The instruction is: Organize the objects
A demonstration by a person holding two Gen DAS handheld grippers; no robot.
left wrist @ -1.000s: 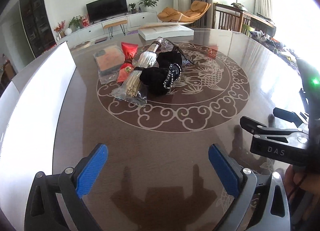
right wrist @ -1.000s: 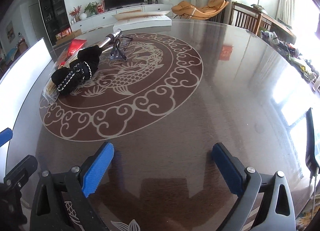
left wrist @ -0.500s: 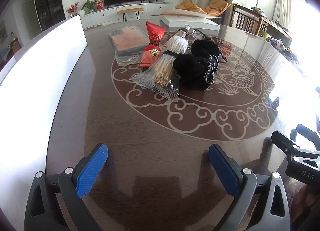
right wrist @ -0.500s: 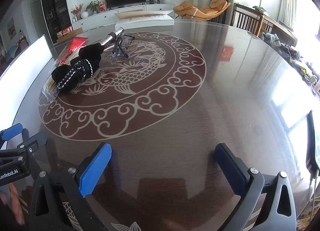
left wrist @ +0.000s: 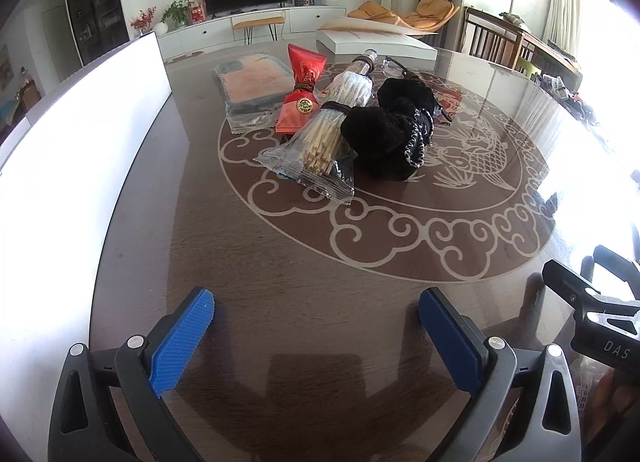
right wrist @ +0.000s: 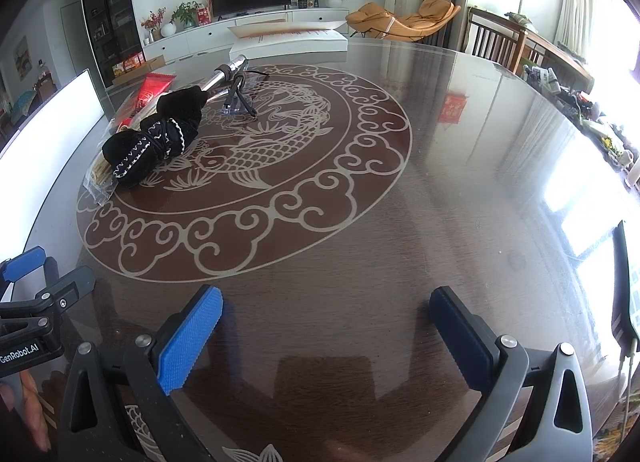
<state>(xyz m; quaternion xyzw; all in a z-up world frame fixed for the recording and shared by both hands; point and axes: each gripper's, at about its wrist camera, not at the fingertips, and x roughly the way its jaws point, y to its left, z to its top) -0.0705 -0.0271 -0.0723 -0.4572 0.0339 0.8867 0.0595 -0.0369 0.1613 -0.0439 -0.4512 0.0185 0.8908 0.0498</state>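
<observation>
A cluster of objects lies on the round dark table (left wrist: 280,282): a clear packet of chopsticks (left wrist: 320,142), a black drawstring pouch (left wrist: 388,130), a red packet (left wrist: 302,90), a flat clear-wrapped package (left wrist: 256,82), a bottle (left wrist: 360,66) and eyeglasses (left wrist: 396,64). My left gripper (left wrist: 316,326) is open and empty, well short of the cluster. My right gripper (right wrist: 328,322) is open and empty over bare table; the pouch (right wrist: 156,134) and eyeglasses (right wrist: 240,98) lie far to its left.
A white box wall (left wrist: 80,134) runs along the table's left side. A white flat box (left wrist: 372,42) lies at the far edge. Wooden chairs (right wrist: 496,42) stand at the right. Each gripper shows in the other's view: the right one (left wrist: 592,302), the left one (right wrist: 32,298).
My left gripper has swung left and moved nearer the cluster, which now sits centred ahead. My right gripper has shifted slightly; the left gripper now shows more at its lower left.
</observation>
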